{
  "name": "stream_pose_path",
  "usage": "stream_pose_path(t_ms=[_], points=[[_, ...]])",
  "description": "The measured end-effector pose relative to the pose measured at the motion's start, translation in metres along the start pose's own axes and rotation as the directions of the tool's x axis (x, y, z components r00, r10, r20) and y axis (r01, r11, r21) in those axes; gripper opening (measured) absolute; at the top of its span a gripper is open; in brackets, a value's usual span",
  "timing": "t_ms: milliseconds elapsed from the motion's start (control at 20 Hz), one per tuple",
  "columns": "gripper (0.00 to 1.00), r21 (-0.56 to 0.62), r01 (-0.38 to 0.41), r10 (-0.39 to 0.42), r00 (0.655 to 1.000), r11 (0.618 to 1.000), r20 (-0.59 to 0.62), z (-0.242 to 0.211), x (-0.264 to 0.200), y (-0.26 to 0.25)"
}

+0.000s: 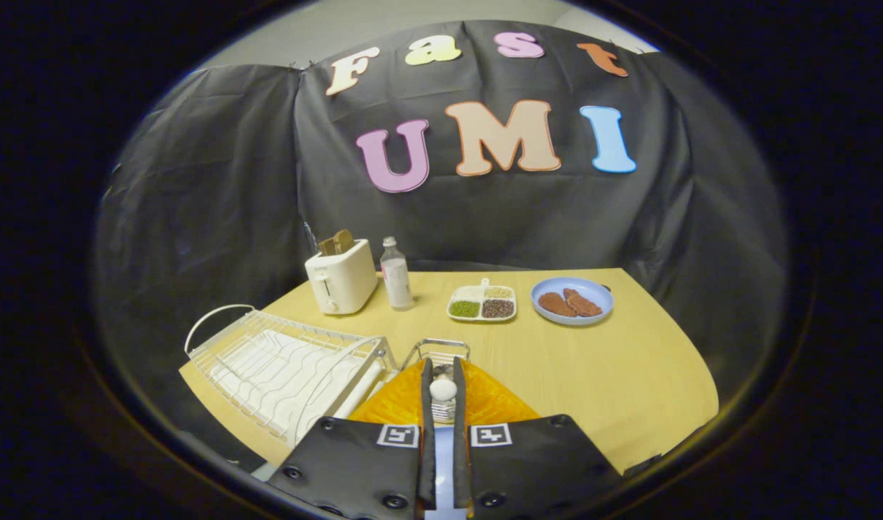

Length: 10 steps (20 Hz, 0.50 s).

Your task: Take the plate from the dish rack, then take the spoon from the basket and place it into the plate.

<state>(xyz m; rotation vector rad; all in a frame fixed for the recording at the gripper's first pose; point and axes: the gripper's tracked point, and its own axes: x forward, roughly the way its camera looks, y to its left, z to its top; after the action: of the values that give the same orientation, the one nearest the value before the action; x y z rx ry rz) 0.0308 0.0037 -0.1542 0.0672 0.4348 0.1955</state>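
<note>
Your tool [442, 370] pinching the spoon [443, 389] between nearly closed fingers, over the orange plate [492, 403], wire basket [436, 349] just beyond, white dish rack [282, 365] beside it on the worktop [614, 361].

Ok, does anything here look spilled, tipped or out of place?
Nothing stands out. Toaster, bottle and divided dish sit upright, the dish rack lies flat, and the gripper pinches the spoon in its jaws over the orange plate.

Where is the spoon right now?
In the gripper view, the spoon sits pinched between the closed tongs, over the orange plate, just before the wire basket.
</note>
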Motion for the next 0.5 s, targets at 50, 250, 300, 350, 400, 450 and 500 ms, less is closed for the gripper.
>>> stream_pose_path(t_ms=[50, 250, 300, 350, 400, 450, 500], points=[[0.12, 0.009, 0.005, -0.005, 1.000, 1.000, 0.011, 0.005, -0.010, -0.002], [0.12, 0.032, 0.027, -0.028, 0.999, 0.999, 0.031, 0.015, -0.042, -0.011], [0.12, 0.035, 0.024, -0.025, 0.999, 0.999, 0.034, 0.015, -0.050, -0.013], [0.12, 0.039, 0.022, -0.024, 0.999, 0.999, 0.037, 0.015, -0.057, -0.013], [0.12, 0.043, 0.011, -0.013, 0.999, 0.999, 0.037, 0.013, -0.064, -0.012], [0.12, 0.047, 0.001, -0.003, 0.999, 0.999, 0.042, 0.011, -0.073, -0.011], [0.12, 0.050, -0.002, 0.000, 0.999, 0.999, 0.045, 0.008, -0.078, -0.012]])
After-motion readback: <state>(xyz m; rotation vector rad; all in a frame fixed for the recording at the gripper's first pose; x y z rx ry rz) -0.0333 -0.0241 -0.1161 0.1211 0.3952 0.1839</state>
